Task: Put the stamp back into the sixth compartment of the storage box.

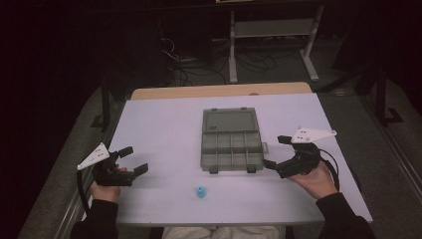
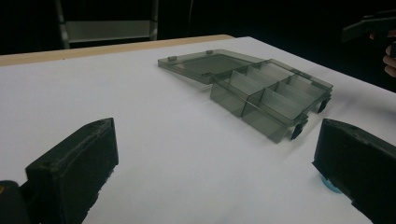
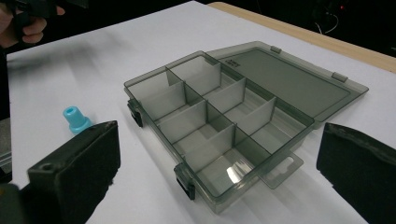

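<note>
White tabletop [image 1: 164, 124]: our left gripper [image 1: 130, 160] and right gripper [image 1: 277, 152] hold jaws apart, empty. Blue cap [image 1: 200, 191] stands at six o'clock from the open organizer box [image 1: 231, 139]; a careless pinch could topple it.

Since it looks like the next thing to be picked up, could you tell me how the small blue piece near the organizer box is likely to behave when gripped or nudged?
The small blue piece stands upright on a flared base, so it probably sits stably. It looks like moulded plastic, likely stiff and light. Its round body may roll if a nudge tips it.
</note>
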`<move>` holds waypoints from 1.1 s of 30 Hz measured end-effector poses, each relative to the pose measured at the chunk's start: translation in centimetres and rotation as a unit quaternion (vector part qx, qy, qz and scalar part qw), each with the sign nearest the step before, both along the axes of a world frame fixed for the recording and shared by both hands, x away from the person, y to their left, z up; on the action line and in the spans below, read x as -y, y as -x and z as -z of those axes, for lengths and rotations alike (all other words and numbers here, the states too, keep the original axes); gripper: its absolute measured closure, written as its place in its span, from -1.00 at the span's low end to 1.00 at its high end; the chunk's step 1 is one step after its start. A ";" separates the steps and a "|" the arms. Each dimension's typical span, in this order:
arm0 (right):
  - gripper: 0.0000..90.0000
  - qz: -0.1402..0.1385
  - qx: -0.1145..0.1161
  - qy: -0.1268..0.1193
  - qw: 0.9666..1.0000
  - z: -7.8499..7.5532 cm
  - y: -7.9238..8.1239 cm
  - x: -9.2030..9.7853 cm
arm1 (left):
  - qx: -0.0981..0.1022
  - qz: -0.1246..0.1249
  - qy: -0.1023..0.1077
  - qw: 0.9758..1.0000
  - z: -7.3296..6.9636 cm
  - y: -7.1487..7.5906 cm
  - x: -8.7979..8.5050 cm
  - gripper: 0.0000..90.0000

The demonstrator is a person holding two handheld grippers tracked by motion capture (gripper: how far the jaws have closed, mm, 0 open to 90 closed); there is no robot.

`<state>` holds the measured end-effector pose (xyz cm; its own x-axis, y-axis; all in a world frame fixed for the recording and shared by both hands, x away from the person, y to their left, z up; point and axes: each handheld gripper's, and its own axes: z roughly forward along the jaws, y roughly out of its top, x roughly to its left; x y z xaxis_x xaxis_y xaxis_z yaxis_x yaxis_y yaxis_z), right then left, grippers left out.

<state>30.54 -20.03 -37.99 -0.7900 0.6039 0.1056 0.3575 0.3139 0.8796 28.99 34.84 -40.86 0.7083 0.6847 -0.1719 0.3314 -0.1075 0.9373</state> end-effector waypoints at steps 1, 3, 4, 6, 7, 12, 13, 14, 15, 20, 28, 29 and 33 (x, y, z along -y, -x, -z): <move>-1.00 -0.001 0.001 0.002 1.000 0.0 0.0 -0.1 | 0.000 0.000 0.000 1.000 0.0 0.0 0.0 -1.00; -1.00 -0.006 0.002 0.005 1.000 0.0 0.0 -0.3 | 0.000 0.000 0.000 1.000 0.0 0.0 0.0 -1.00; -1.00 -0.007 0.001 0.007 1.000 -0.1 0.0 -0.5 | 0.000 0.000 0.000 1.000 0.0 0.0 0.0 -1.00; -1.00 -0.009 0.001 0.008 1.000 -0.1 0.0 -0.6 | 0.000 0.000 0.000 1.000 0.0 0.0 0.0 -1.00; -1.00 -0.011 0.001 0.009 1.000 -0.1 0.0 -0.7 | 0.000 0.000 0.000 1.000 0.0 0.0 0.0 -1.00; -1.00 -0.023 -0.001 0.019 1.000 0.0 -0.2 -1.5 | 0.000 0.000 0.000 1.000 0.0 0.0 0.0 -1.00; -1.00 -0.027 -0.002 0.023 0.999 0.0 -0.2 -1.8 | 0.000 0.000 0.000 1.000 0.0 0.0 0.0 -1.00; -1.00 -0.027 -0.002 0.023 0.999 0.0 -0.2 -1.8 | 0.000 0.000 0.000 1.000 0.0 0.0 0.0 -1.00; -1.00 -0.029 -0.001 0.024 0.999 0.0 -0.1 -2.0 | 0.000 0.000 0.001 1.000 0.0 0.0 0.0 -1.00; -1.00 -0.043 0.004 0.033 0.998 -0.1 0.0 -2.8 | 0.000 0.001 0.000 1.000 0.0 0.0 0.0 -1.00; -1.00 -0.061 0.006 0.038 0.997 -0.2 0.1 -4.1 | -0.001 0.002 0.000 1.000 0.0 0.0 0.0 -1.00; -1.00 -0.063 0.005 0.038 0.997 -0.2 0.1 -4.3 | -0.001 0.002 0.000 1.000 0.0 0.0 0.0 -1.00; -1.00 -0.072 0.000 0.045 0.996 0.0 0.1 -4.8 | -0.001 0.002 -0.001 1.000 0.0 0.0 0.0 -1.00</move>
<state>30.46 -15.25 -37.95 -0.8690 0.4917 0.0555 0.3025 0.4393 0.8459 28.99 34.81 -40.87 0.7105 0.6823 -0.1723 0.3325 -0.1098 0.9367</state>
